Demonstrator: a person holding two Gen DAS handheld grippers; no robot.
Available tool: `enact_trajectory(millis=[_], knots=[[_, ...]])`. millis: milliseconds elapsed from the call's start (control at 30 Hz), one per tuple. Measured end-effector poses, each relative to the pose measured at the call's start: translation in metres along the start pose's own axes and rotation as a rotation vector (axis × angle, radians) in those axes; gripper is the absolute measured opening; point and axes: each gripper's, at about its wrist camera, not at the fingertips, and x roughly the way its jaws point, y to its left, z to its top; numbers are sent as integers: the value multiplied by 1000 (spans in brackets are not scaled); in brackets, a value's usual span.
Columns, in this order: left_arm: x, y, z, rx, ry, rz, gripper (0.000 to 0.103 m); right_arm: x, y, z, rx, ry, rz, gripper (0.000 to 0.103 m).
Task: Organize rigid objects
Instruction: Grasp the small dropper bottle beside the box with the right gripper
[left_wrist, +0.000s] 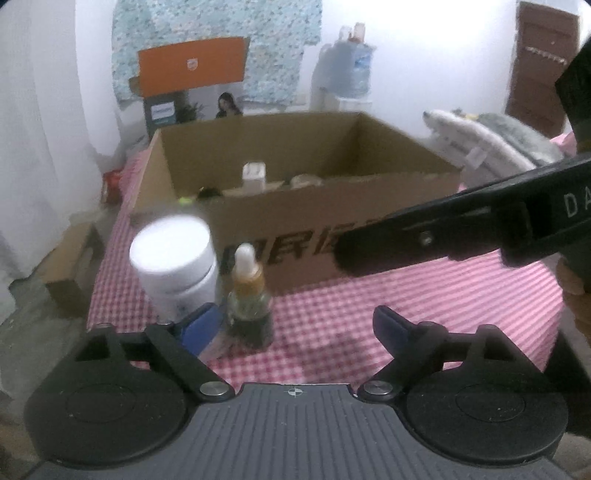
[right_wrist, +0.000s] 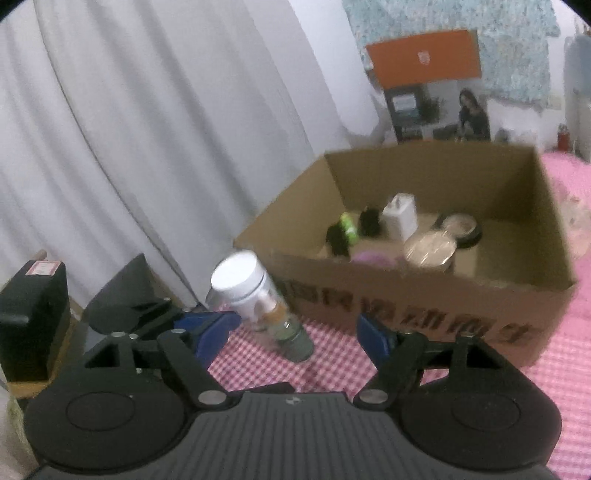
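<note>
Just ahead of your left gripper (left_wrist: 291, 325), jaws spread wide and holding nothing, the white-lidded jar (left_wrist: 175, 264) stands off the left fingertip, with the dropper bottle (left_wrist: 248, 301) between the pads and nearer the left one, both on the pink checked cloth (left_wrist: 424, 295). Past them sits the cardboard box (left_wrist: 295, 229), already holding a few items. Your right gripper (right_wrist: 295, 330) is parted and empty too, with the same two bottles ahead of its left finger. Watch out: jar and dropper stand almost touching, so closing on one could tip the other, and in the left view your right tool's finger crosses close over the box front, so the tools could collide. Bold black print runs along the box front, too blurred to read; "DA" shows on the right tool.
</note>
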Motion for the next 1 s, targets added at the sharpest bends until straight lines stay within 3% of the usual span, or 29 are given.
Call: enact_trajectory(millis=[333,567,1000], knots=[[27,7,-14,24,6,-1,71,58,10,1,-33,103,11,57],[32,9,-16,35,-12,-3,67,82,10,3,-43,147,30,41],[35,-15,-14,78,-14,-126,64,54,-10,-9,11,140,-23,40]])
